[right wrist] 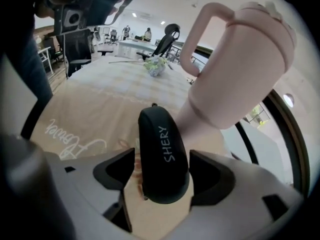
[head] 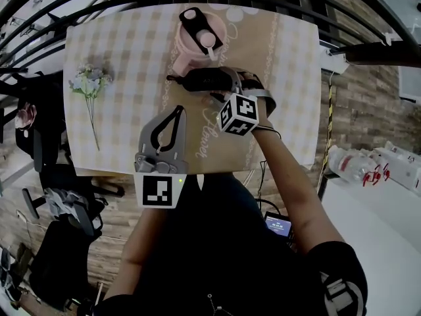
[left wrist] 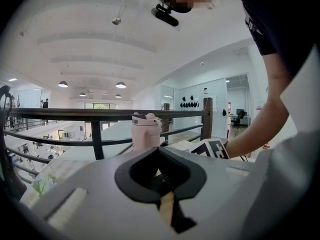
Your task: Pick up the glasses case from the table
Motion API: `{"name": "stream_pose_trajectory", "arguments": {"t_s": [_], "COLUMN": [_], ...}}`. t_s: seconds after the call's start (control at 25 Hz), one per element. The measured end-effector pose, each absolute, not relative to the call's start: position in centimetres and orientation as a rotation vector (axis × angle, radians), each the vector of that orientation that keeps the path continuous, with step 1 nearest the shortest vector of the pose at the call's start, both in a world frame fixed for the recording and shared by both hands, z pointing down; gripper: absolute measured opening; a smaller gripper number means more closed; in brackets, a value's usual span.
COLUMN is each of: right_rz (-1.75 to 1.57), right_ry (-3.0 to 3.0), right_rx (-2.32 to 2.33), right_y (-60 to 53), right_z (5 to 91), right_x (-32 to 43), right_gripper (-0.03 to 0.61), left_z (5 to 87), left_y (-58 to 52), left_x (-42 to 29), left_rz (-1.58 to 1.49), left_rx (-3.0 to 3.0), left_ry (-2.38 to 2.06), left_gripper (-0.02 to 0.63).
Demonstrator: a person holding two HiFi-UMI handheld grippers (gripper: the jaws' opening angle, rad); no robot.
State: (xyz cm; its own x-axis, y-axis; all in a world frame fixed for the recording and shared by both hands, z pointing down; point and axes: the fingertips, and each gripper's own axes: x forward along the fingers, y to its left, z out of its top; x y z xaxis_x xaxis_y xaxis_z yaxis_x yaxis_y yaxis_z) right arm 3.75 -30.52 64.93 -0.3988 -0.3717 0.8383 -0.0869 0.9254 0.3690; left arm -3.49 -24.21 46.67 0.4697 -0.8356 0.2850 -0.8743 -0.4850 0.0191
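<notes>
Right gripper view looks down along the right gripper (right wrist: 162,160), whose jaws stand wide apart on either side of the near end of the glasses case (right wrist: 159,134), with a slim gap showing between each pad and the black shell, so nothing is clamped yet. The glasses case lies flat on the tabletop (head: 131,51), lengthwise away from the camera, its far end close beside the base of the pink mug (right wrist: 240,59). I judge the gripper is tilted steeply down and set across the narrow width of the case because that is the span the jaws can bridge, and taking the near end keeps the pads away from the mug. The head view agrees: the marker cube (head: 238,114) sits just this side of the case, with the arm reaching in from the right. The left gripper (head: 177,110) hangs near the tabletop's front edge, well apart from the case, its jaws closed tip to tip on nothing, probably parked there to leave the working space free. A sprig of flowers (head: 90,84) lies off to the left, uninvolved.
</notes>
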Motion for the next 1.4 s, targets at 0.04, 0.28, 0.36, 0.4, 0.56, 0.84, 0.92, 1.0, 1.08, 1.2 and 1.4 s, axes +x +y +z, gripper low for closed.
{"name": "stream_pose_trajectory", "arguments": {"t_s": [0.04,0.28,0.36,0.4,0.56,0.84,0.92,1.0,1.08,1.2,1.4], "right_rz": [-0.328,-0.339,-0.338,-0.337,-0.327,-0.281,-0.244,-0.189,-0.132,-0.085,-0.101], "right_ry": [-1.956,-1.884,-1.866,-1.858,-1.829,-1.798,-1.796,-1.799,-1.804,-1.806,-1.800], "right_rx": [0.309,0.194,0.154,0.132,0.056,-0.028,-0.057,-0.085,-0.108,-0.133,-0.129], "right_y": [-30.6,-31.2,-31.3,-31.3,-31.2,-31.2,-31.2,-31.2,-31.1,-31.1,-31.2], "right_z": [65.1,66.1,66.4,66.5,67.2,67.9,68.2,68.4,68.6,68.7,68.5], "right_x": [3.7,3.5,3.4,3.4,3.1,2.8,2.7,2.7,2.7,2.7,2.6], "right_gripper": [0.310,0.314,0.314,0.316,0.318,0.321,0.322,0.321,0.321,0.321,0.321], "left_z": [46.7,47.0,47.2,47.2,47.3,47.5,47.5,47.4,47.4,47.4,47.2], "left_y": [-24.2,-24.2,-24.1,-24.1,-23.9,-23.3,-23.2,-23.1,-23.0,-22.7,-22.5], "left_x": [-3.5,-3.8,-3.9,-4.0,-4.2,-4.6,-4.6,-4.6,-4.6,-4.6,-4.8], "left_rz": [0.358,0.355,0.354,0.353,0.363,0.382,0.370,0.364,0.364,0.363,0.360], "left_rx": [2.546,2.542,2.517,2.510,2.504,2.495,2.486,2.485,2.483,2.478,2.479], "left_ry": [-1.499,-1.516,-1.518,-1.520,-1.528,-1.540,-1.544,-1.545,-1.545,-1.543,-1.555], "left_gripper": [0.012,0.012,0.012,0.012,0.012,0.012,0.012,0.012,0.012,0.012,0.012]}}
